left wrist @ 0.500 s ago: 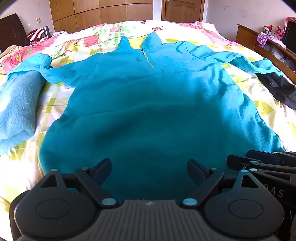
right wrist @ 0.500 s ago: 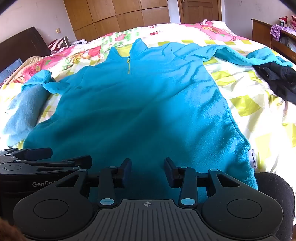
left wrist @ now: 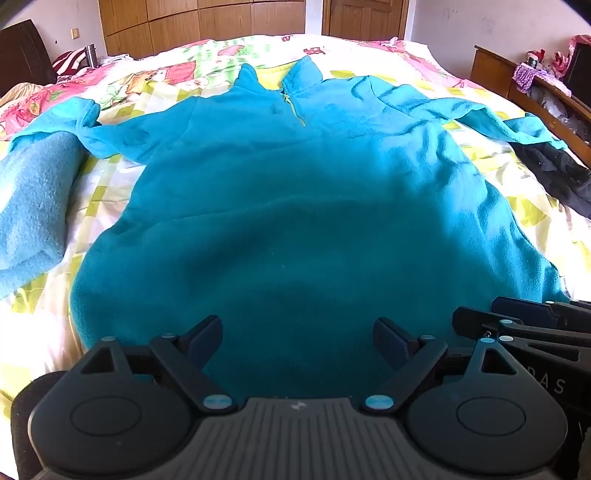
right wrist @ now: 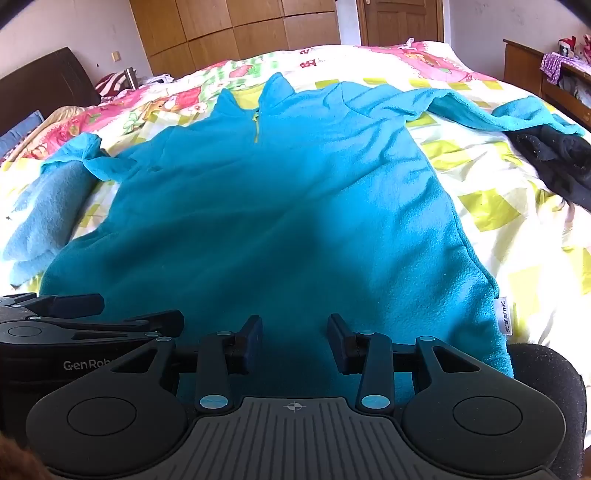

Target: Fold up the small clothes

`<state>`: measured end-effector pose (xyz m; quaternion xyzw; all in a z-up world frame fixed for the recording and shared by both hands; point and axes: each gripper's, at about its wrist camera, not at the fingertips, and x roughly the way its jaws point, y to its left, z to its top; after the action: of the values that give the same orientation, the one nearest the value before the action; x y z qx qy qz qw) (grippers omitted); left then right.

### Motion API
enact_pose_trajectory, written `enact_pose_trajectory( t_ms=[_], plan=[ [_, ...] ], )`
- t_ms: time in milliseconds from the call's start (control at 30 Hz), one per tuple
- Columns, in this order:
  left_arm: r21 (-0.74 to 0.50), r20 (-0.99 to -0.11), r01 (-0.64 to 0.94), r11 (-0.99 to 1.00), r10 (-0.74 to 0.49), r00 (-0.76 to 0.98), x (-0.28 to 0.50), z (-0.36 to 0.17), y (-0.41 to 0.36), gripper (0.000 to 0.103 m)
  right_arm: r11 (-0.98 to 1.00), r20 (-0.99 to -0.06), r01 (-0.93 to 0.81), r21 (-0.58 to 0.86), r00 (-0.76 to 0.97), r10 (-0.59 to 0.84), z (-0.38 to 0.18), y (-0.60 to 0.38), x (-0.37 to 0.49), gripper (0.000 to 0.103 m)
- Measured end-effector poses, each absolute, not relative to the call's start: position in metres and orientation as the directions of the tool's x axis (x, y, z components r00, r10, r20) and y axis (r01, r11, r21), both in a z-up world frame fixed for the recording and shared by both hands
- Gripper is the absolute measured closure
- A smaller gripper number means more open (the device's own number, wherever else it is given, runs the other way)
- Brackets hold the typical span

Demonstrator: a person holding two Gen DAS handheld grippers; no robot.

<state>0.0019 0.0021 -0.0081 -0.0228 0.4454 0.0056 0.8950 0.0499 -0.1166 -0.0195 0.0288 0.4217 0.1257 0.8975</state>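
**Two hand-held grippers released over one teal fleece**

Left hand-held gripper point(left wrist: 297, 338): fingers spread wide, grasping nothing, poised above the near hem of the fleece pullover point(left wrist: 295, 206). Right hand-held gripper point(right wrist: 294, 341): fingers parted more narrowly, likewise released, above the same hem and just beside the left one. Each visible from the side in the other's view, at the lower corner.

Counted: two hand-held grippers; one teal fleece pullover; one lighter blue fleece piece point(left wrist: 31, 206); one black garment point(left wrist: 561, 173); one bed point(left wrist: 535, 218) carrying all three.

No containers holding anything among the task's things. Along the right wall, a wooden unit point(left wrist: 495, 68) with small colourful items on top, too blurred to name.

Pullover spread flat, front up, on the checked and floral bedspread. Long axis running straight away from the cameras: hem nearest, collar and short yellow zip point(left wrist: 293, 109) farthest, toward the wooden wardrobe point(left wrist: 207, 22). Two sleeves stretched out sideways, one to each side; left cuff touching the lighter blue piece, right cuff lying against the black garment. White side label point(right wrist: 505, 317) at the right hem corner.
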Motion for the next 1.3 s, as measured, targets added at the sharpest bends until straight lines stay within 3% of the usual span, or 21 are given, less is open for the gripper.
enact_pose_trajectory(
  t_ms=[1300],
  plan=[
    [-0.075,-0.778,-0.027,0.997,-0.042,0.627,-0.002,-0.007,0.009,0.003,0.976,-0.757,-0.217,0.008,0.636,0.148,-0.016,-0.096,0.047,0.064]
  ],
)
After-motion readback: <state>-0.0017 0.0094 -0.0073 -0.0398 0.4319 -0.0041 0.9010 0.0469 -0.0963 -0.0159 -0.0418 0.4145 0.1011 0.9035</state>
